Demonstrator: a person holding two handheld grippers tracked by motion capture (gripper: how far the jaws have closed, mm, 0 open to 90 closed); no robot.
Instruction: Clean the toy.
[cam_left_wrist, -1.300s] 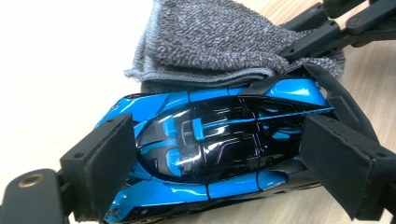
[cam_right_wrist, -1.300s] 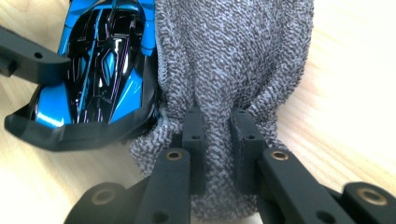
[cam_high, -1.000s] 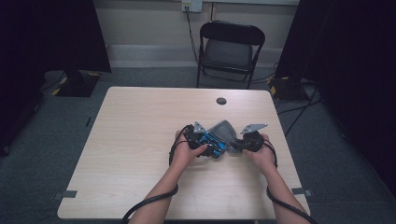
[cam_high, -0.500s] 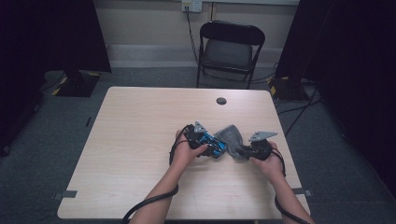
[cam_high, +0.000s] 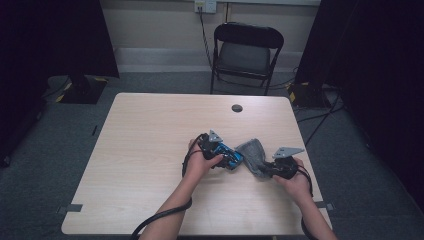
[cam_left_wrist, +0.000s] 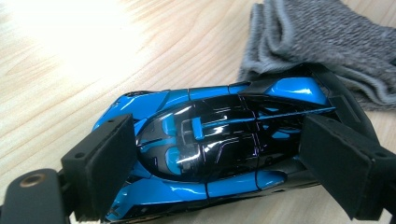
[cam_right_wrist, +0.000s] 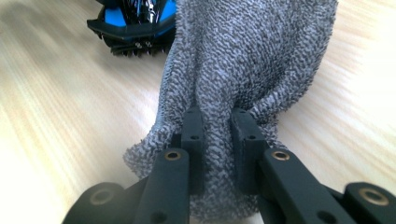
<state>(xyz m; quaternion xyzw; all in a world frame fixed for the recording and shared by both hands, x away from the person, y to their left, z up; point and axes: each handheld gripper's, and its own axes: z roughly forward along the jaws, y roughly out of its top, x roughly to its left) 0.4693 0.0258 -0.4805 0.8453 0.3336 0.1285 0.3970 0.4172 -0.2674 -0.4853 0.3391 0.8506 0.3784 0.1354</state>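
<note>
1. Between the left tongs (cam_left_wrist: 215, 154), a blue-and-black toy car (cam_left_wrist: 219, 140) sits on the pale wood surface (cam_left_wrist: 93, 56), one black pad against each of its sides; the tongs are clamped on the car.
2. Just beyond the left tongs, a grey knit sock (cam_left_wrist: 327, 42) lies on the surface, its edge touching the car's far end.
3. At the right tongs (cam_right_wrist: 215, 140), the sock (cam_right_wrist: 247, 60) is bunched between the two pads, which are pinched tight on the fabric.
4. Ahead of the right tongs, past the sock, the car (cam_right_wrist: 135, 23) shows at the top edge, close against the cloth.
5. From above, the left tongs (cam_high: 225, 159) and the right tongs (cam_high: 263, 170) face each other near the surface's (cam_high: 150, 150) front right part, car (cam_high: 232, 157) and sock (cam_high: 252, 152) between them.
6. Well beyond both tongs, a black folding chair (cam_high: 245, 55) stands behind the surface.
</note>
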